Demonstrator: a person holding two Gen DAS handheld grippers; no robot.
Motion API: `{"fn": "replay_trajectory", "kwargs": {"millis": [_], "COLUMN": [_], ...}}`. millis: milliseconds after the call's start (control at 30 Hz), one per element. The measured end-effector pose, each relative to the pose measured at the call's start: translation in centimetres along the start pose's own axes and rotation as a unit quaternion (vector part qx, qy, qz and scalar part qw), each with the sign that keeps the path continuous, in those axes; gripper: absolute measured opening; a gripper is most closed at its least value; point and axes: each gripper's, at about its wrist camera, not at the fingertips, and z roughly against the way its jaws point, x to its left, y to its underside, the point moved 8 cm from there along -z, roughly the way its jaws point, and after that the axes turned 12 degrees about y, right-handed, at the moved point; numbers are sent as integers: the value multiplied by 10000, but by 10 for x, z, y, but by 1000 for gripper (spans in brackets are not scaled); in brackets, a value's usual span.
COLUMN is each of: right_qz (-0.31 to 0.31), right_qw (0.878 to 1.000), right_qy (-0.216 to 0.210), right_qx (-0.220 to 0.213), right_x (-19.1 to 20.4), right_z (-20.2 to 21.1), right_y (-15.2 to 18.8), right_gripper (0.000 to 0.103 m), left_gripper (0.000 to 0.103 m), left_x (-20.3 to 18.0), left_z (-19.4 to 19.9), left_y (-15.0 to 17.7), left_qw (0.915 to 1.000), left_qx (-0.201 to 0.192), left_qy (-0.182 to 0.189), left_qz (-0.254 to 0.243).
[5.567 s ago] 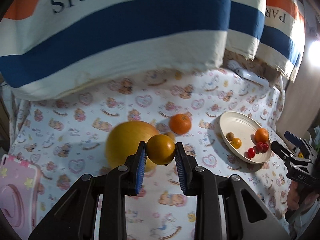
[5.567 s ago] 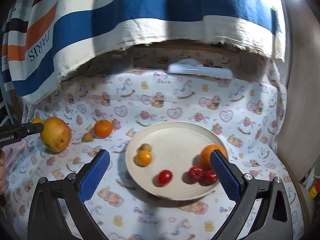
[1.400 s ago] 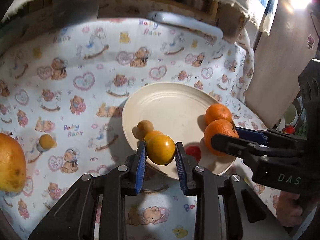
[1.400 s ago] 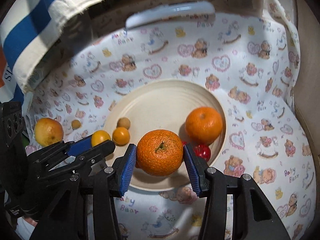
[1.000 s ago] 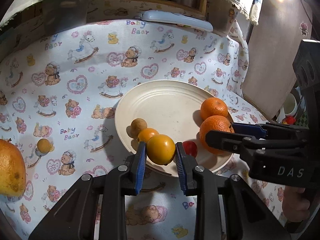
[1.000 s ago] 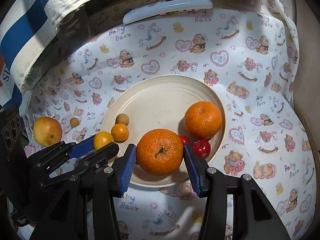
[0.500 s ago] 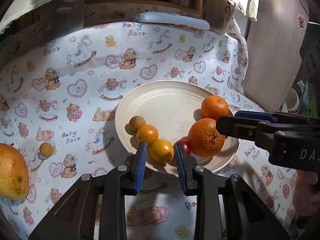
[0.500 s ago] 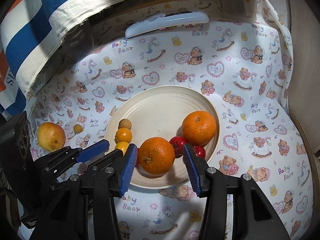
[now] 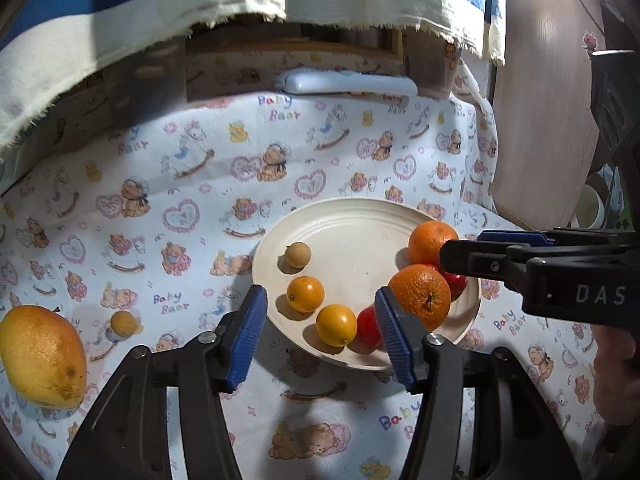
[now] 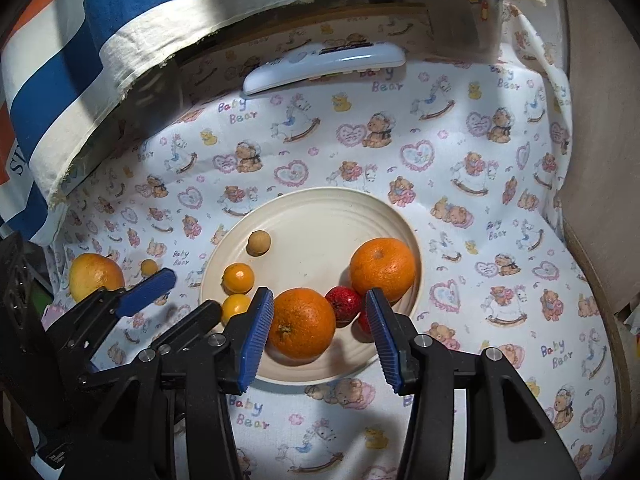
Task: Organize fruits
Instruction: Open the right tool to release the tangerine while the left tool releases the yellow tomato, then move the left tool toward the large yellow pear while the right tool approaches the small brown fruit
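Note:
A cream plate [image 9: 352, 236] [image 10: 316, 220] on the printed cloth holds two oranges [image 9: 420, 294] [image 10: 383, 266], two small yellow-orange fruits [image 9: 336, 325] [image 10: 238, 278], a small brown fruit [image 9: 297, 255] [image 10: 258, 243] and red fruits [image 10: 343, 299]. My left gripper [image 9: 320, 332] is open and empty just before the plate's near rim. My right gripper [image 10: 316, 330] is open, its fingers on either side of the near orange [image 10: 302, 323], which rests on the plate. A large yellow fruit [image 9: 42, 356] [image 10: 96, 274] and a small yellow fruit [image 9: 123, 323] [image 10: 149, 267] lie on the cloth at the left.
A white remote control [image 9: 348, 82] [image 10: 324, 66] lies at the back edge under a hanging striped towel [image 10: 120, 28]. A wooden panel [image 9: 548, 120] stands at the right. A pink object [image 10: 52, 314] lies at the far left.
Both grippers have opened and drawn back. The yellow-orange fruit left the left gripper and the orange left the right gripper; both now rest on the plate.

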Motion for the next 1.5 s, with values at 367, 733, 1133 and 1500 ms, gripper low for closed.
{"fn": "replay_trajectory", "kwargs": {"millis": [367, 733, 1133, 1500], "right_qz": [-149, -174, -117, -48], "right_qw": [9979, 9947, 9920, 9735], "right_qy": [360, 560, 570, 53], "right_qx": [-517, -848, -1120, -2287], "right_x": [-10, -15, -4, 30], "right_z": [12, 20, 23, 60], "right_y": [-10, -16, -12, -4], "right_gripper": [77, 90, 103, 103], "left_gripper": [74, 102, 102, 102], "left_x": [-2, 2, 37, 70], "left_z": [10, 53, 147, 180], "left_y": [-5, -27, -30, 5], "left_qw": [9991, 9915, 9731, 9672], "left_qx": [-251, -1230, -2074, -2114], "left_qy": [-241, -411, -996, -1410], "left_qz": [-226, -77, -80, -43]}}
